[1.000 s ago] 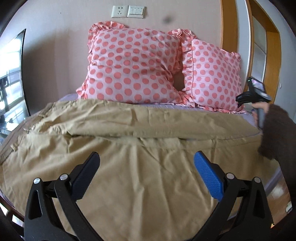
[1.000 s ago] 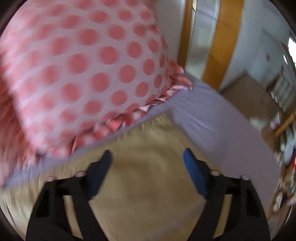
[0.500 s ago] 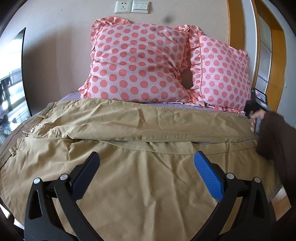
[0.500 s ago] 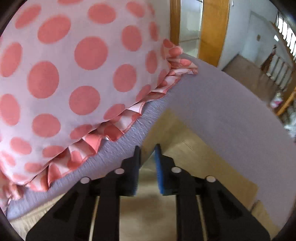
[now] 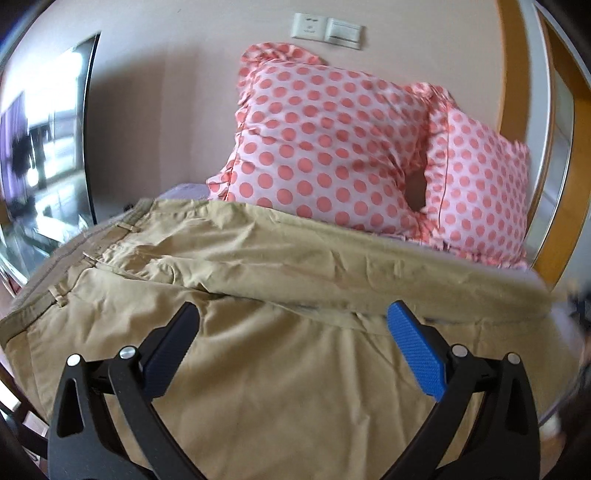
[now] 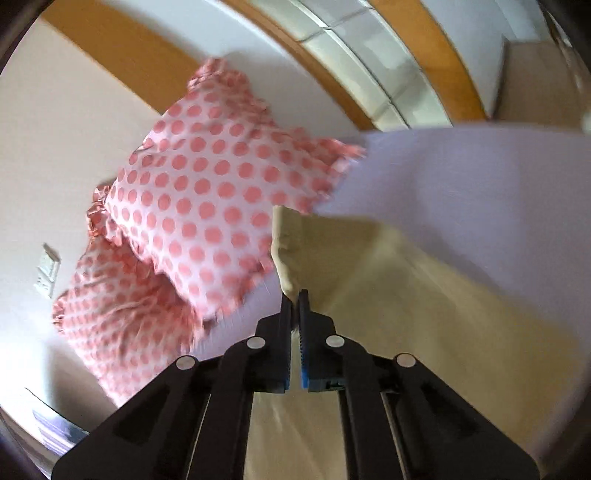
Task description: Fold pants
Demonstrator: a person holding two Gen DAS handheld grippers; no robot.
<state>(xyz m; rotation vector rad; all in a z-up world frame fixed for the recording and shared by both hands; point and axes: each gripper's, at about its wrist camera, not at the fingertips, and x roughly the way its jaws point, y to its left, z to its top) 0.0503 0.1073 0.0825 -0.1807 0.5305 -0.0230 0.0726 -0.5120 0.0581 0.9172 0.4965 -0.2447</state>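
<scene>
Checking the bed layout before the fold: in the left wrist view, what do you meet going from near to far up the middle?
Left hand-held gripper → khaki pants → polka-dot pillow → wall socket.

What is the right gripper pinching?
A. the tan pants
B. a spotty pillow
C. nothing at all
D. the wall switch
A. The right gripper has its jaws shut on the edge of the tan pants, lifted beside the polka-dot pillow.

Pants (image 5: 295, 369) matt tan cloth, creased; pillows (image 5: 325, 147) smooth dotted fabric; left claw (image 5: 291, 350) pads ribbed blue
</scene>
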